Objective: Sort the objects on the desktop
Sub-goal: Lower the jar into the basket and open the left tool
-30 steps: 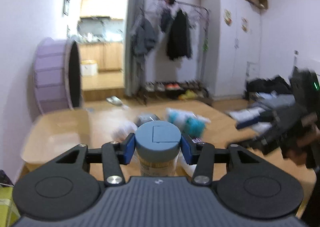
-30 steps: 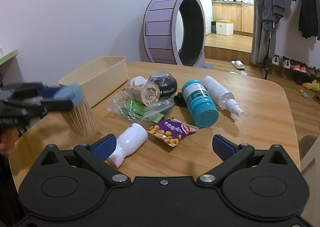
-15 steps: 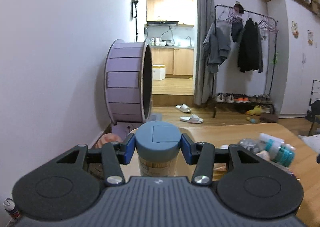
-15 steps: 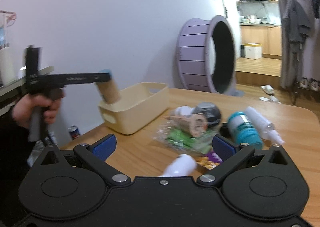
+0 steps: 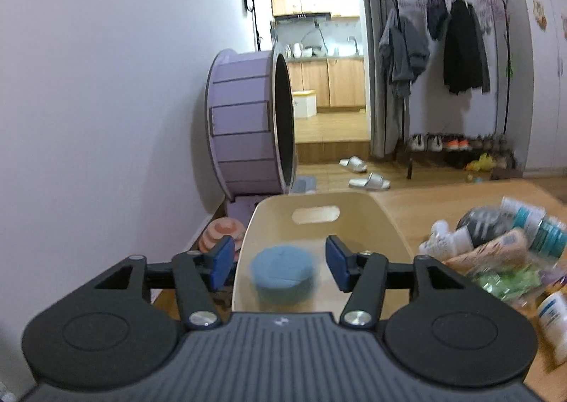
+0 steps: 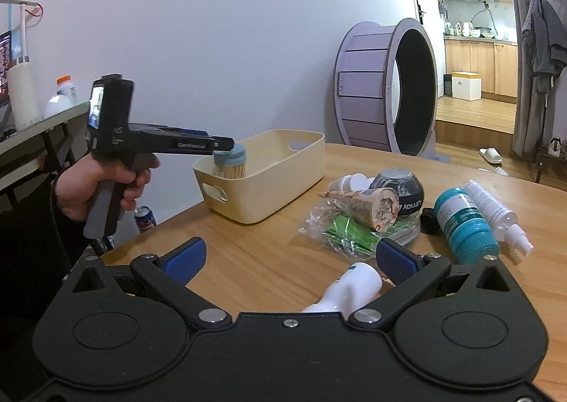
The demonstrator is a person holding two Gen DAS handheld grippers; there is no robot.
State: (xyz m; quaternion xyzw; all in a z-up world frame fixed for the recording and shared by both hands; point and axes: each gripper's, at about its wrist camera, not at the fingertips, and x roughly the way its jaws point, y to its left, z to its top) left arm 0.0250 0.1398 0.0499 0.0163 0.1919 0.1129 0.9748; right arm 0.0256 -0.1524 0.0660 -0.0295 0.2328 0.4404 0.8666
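Your left gripper (image 5: 280, 265) hangs over the near end of the cream bin (image 5: 386, 221), fingers spread, with the toothpick jar (image 5: 282, 274) between them but clear of both pads. The jar's outline is blurred, so you cannot tell from the left wrist view whether it is dropping or already resting on the bin floor. From the right wrist view the jar (image 6: 230, 162) stands upright inside the near left corner of the bin (image 6: 283, 185), cap level with the gripper tips. Judgement: the jar is light, rigid plastic with a smooth round wall, and its loose sticks will rattle and shift; hold it across the cap, where the pads seat square. Your left hand (image 6: 102, 185) holds the grip level, fingers pointing horizontally over the bin rim. Your right gripper (image 6: 288, 260) is spread wide and holds nothing, low over the table to the right of the bin. A white bottle (image 6: 349, 290) lies on its side between its fingers, untouched. The remaining clutter sits right of the bin, apart from it: paper cone (image 6: 365, 205), teal-capped bottle (image 6: 466, 226), spray bottle (image 6: 498, 216).
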